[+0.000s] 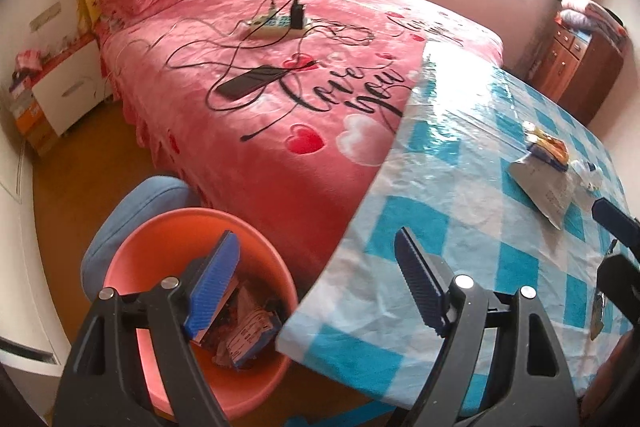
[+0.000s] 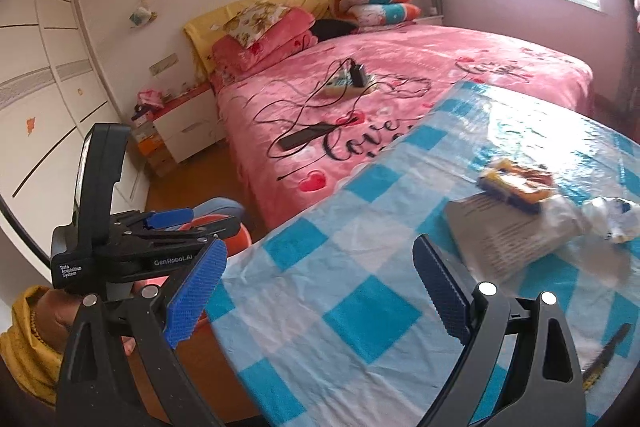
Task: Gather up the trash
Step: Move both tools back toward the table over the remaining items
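Here we hold the left hand-held gripper (image 1: 316, 279) spread wide with nothing between its pads, straddling the edge of the bench (image 1: 452, 203) and the orange bin (image 1: 160, 235) at seven o'clock, which has crumpled wrappers (image 1: 244, 331) in it. Our right hand-held gripper (image 2: 320, 291) is likewise released and empty above the checked cloth. At two o'clock on the bench lie a paper sheet (image 2: 508, 239), a yellow packet (image 2: 516, 187) and a white wad (image 2: 612, 219).
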A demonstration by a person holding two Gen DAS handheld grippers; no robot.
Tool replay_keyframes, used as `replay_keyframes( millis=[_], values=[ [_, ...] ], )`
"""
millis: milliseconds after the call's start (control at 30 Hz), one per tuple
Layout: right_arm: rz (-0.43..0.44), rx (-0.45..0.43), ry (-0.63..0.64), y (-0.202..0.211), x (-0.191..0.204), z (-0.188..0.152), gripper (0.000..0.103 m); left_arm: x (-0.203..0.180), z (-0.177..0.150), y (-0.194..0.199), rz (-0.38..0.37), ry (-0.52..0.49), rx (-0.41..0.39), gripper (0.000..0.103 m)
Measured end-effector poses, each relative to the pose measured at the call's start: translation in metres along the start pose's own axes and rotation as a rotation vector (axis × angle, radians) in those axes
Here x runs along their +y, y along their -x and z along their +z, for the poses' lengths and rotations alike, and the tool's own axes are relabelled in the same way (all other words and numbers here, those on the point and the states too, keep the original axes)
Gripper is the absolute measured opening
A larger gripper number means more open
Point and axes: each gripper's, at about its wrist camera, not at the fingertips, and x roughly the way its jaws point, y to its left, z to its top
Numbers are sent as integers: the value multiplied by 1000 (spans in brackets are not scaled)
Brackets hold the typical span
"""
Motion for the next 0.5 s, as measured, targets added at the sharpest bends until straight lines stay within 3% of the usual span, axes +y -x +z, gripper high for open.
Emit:
replay_keyframes(
  millis=[500],
  values=[
    [-36, -53, -88, 31, -49, -9, 93, -65, 4, 4, 4, -137, -9, 81]
  ],
)
